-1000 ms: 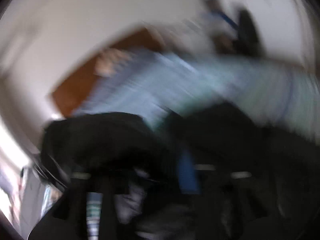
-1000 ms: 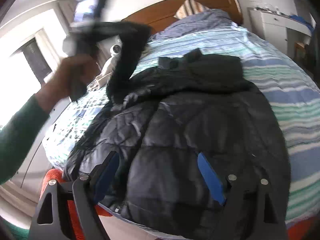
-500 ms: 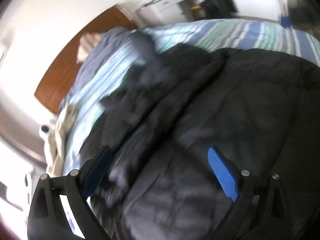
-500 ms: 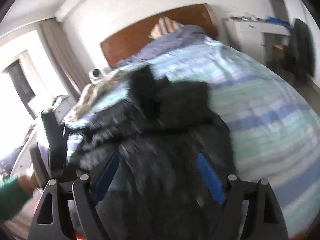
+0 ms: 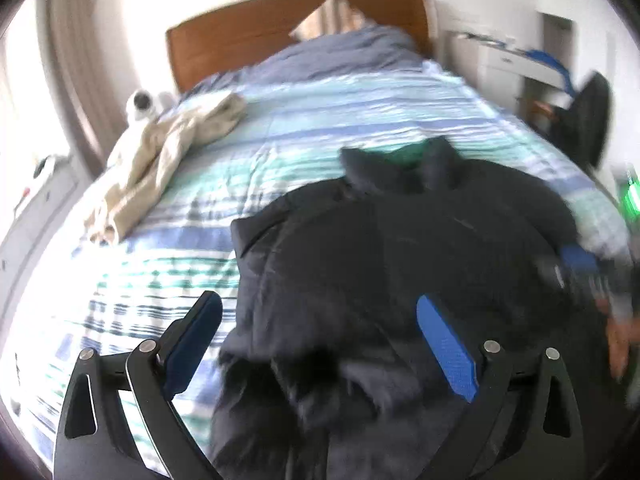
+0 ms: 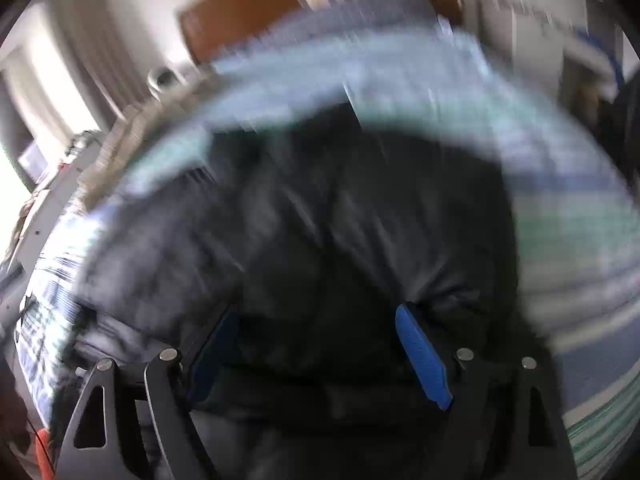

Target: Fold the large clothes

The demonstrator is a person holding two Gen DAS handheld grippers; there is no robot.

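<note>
A large black puffer jacket [image 5: 400, 272] lies on the striped bed, collar toward the headboard, its near part bunched. My left gripper [image 5: 320, 344] is open and empty just above the jacket's near left edge. The right wrist view is blurred: the jacket [image 6: 320, 240] fills it, and my right gripper [image 6: 316, 352] is open with jacket fabric between its blue pads [image 6: 420, 356]. The right gripper also shows blurred at the right edge of the left wrist view [image 5: 588, 276].
The bed [image 5: 320, 120] has a blue, teal and white striped cover and a wooden headboard [image 5: 256, 36]. A beige garment [image 5: 160, 160] lies on its left side. A white dresser [image 5: 512, 68] and a dark chair [image 5: 588, 120] stand at the right.
My left gripper let go of the raised black sleeve and came down over the jacket's near left edge. My right gripper moved closer in over the jacket. Both views swung.
</note>
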